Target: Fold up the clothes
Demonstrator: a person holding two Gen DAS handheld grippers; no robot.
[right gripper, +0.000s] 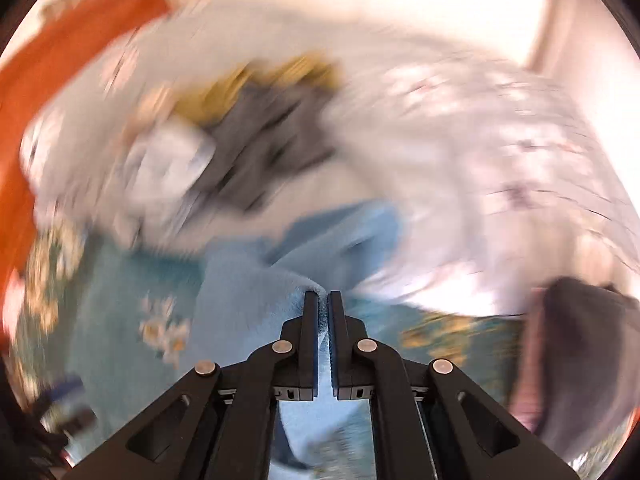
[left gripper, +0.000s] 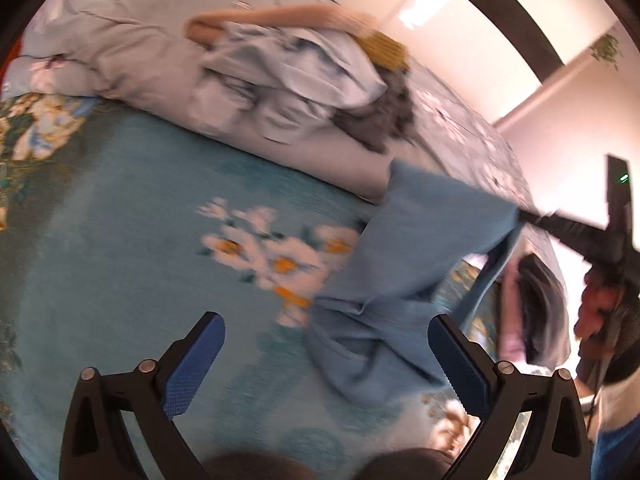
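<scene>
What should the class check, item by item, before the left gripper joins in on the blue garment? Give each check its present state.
1. Right gripper shut on the blue garment: ok.
2. Left gripper open, nothing between its pads: ok.
3. Garment partly lifted, its lower part bunched on the teal bedspread: ok.
4. A free edge for the left gripper to take: cannot tell, folds and blur hide it.
5. Garment apart from the clothes pile: ok.
</scene>
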